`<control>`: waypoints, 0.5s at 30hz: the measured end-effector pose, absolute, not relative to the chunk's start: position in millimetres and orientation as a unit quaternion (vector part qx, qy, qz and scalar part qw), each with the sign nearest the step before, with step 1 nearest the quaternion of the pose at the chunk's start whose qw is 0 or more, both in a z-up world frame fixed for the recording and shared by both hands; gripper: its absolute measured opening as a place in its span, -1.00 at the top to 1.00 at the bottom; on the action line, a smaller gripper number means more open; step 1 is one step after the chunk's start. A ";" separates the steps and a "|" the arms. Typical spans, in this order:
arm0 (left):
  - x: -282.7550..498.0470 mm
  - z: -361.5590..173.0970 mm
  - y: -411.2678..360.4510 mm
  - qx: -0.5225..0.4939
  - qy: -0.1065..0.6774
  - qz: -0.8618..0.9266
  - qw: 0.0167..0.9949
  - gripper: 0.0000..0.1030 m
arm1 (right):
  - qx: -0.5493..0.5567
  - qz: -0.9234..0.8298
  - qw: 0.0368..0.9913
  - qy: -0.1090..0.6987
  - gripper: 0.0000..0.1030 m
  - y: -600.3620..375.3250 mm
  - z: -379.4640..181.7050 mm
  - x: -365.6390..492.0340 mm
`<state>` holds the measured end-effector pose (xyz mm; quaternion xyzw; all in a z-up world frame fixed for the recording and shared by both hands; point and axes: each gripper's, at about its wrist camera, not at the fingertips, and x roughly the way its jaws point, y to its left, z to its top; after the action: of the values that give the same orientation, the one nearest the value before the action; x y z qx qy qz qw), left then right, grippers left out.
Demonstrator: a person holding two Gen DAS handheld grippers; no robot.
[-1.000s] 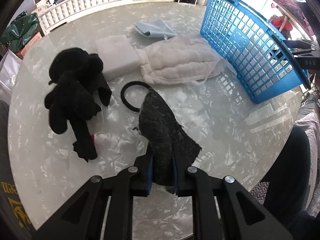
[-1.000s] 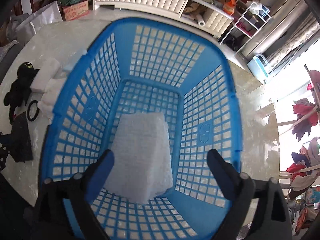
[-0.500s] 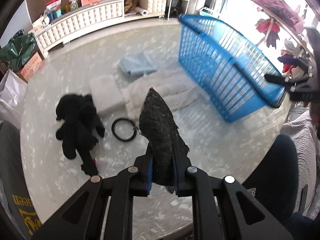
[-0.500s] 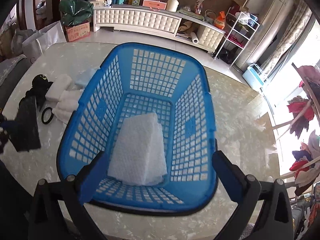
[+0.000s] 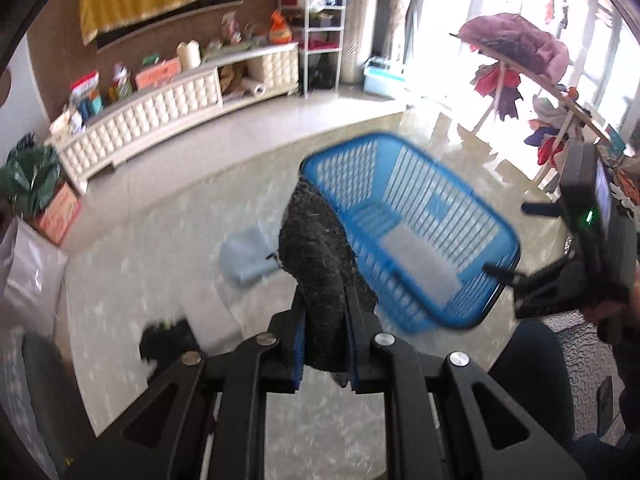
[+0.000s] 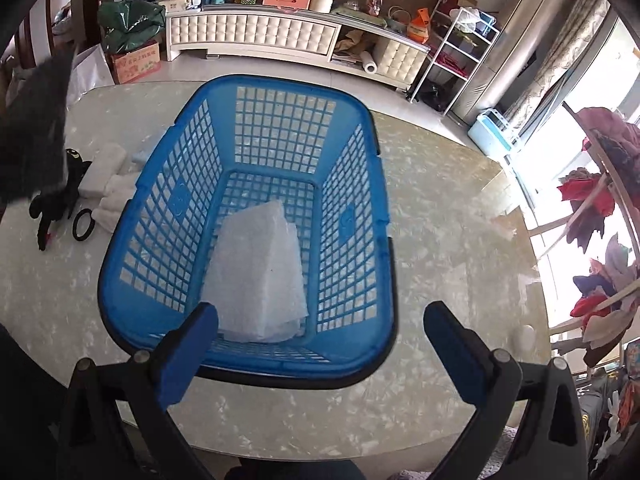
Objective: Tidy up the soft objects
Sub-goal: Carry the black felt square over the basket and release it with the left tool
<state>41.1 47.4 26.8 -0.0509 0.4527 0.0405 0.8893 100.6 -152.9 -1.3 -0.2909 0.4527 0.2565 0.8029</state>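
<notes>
blue basket (image 6: 256,216), white pad (image 6: 260,276) inside, jaws wide

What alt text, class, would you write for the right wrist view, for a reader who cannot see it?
An open right gripper hovers over a blue basket holding a white foam pad on a marble table. A black plush toy and black ring lie left.

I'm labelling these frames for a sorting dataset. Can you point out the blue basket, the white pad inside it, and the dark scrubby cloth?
blue basket (image 6: 124,304): right wrist view, left wall near the rim.
white pad (image 6: 260,276): right wrist view, middle of its top face.
dark scrubby cloth (image 5: 316,248): left wrist view, its upper half.
</notes>
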 end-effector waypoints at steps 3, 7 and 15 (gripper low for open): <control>57.8 42.5 40.6 -0.034 0.439 0.026 0.898 0.73 | -0.283 0.253 0.805 0.457 -1.00 -157.6 0.1 104.4; 79.0 52.2 31.9 -0.021 0.430 0.001 0.902 0.73 | -0.271 0.252 0.807 0.460 -1.00 -163.6 -0.6 110.7; 122.4 48.1 13.0 0.002 0.438 -0.036 0.898 0.73 | -0.266 0.241 0.815 0.455 -1.00 -169.7 -3.7 124.7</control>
<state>122.4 13.0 48.1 0.0016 0.4376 -0.0355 0.8985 124.7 -169.7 -3.7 -0.2662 0.4550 0.2406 0.8150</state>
